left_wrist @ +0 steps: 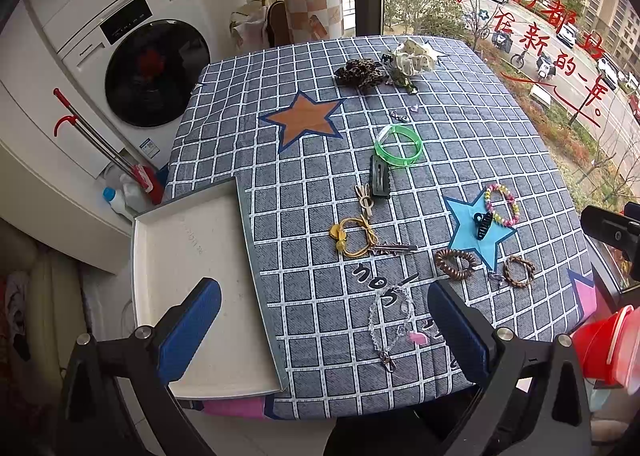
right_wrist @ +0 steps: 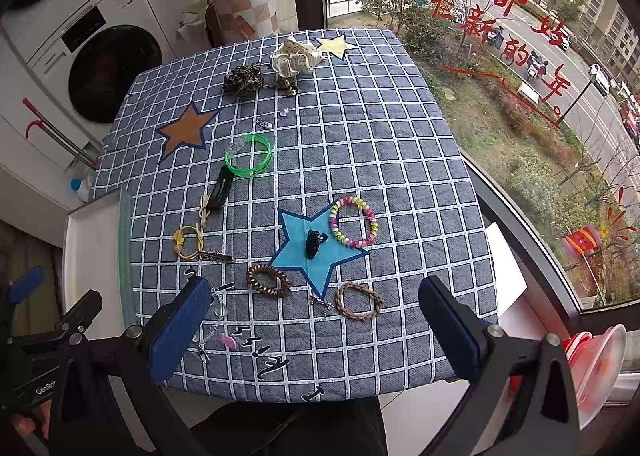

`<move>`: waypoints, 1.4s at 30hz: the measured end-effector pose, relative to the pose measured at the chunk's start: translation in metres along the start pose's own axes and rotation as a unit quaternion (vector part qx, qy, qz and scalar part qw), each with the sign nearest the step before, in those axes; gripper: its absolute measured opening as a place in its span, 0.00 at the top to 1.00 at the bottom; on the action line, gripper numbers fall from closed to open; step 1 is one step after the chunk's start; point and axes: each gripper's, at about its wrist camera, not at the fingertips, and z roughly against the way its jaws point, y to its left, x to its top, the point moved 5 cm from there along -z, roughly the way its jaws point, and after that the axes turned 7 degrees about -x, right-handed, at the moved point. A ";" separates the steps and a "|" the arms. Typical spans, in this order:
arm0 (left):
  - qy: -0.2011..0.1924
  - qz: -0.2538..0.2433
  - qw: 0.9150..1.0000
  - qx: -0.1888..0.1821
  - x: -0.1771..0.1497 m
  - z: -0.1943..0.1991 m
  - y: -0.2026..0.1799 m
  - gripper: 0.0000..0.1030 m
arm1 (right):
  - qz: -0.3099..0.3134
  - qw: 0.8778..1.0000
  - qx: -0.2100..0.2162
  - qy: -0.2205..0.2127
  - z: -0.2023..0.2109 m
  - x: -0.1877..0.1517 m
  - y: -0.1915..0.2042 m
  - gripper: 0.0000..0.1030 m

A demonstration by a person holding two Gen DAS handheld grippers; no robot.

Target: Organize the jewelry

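Jewelry lies scattered on the checked tablecloth [left_wrist: 480, 143]. A clear bead chain [left_wrist: 390, 320] with a pink charm lies between the fingers of my open, empty left gripper [left_wrist: 324, 328]. A white empty tray [left_wrist: 192, 256] sits at the table's left edge. Farther off lie a green bangle [left_wrist: 399, 145], yellow hair tie [left_wrist: 354, 240], brown coil tie [left_wrist: 456, 264], braided bracelet [left_wrist: 519, 271], pastel bead bracelet [left_wrist: 501, 204] and black claw clip [left_wrist: 483, 224]. My right gripper [right_wrist: 316, 330] is open and empty above the near edge, just short of the braided bracelet [right_wrist: 359, 301] and coil tie [right_wrist: 268, 280].
Leopard [left_wrist: 360, 71] and white [left_wrist: 412, 55] scrunchies lie at the far side. A washing machine [left_wrist: 136, 55] stands to the left, a window [left_wrist: 540, 35] to the right. A red-and-clear container [left_wrist: 604, 348] sits at the right, off the table.
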 end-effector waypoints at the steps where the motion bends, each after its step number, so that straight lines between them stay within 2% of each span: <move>1: 0.000 0.000 1.000 0.000 0.000 0.000 0.000 0.00 | 0.000 1.000 0.000 0.000 0.000 0.000 0.000 0.00; 42: 0.010 0.001 1.000 0.001 -0.005 -0.004 0.002 0.00 | 0.000 1.000 0.002 0.004 -0.002 -0.002 0.001 0.00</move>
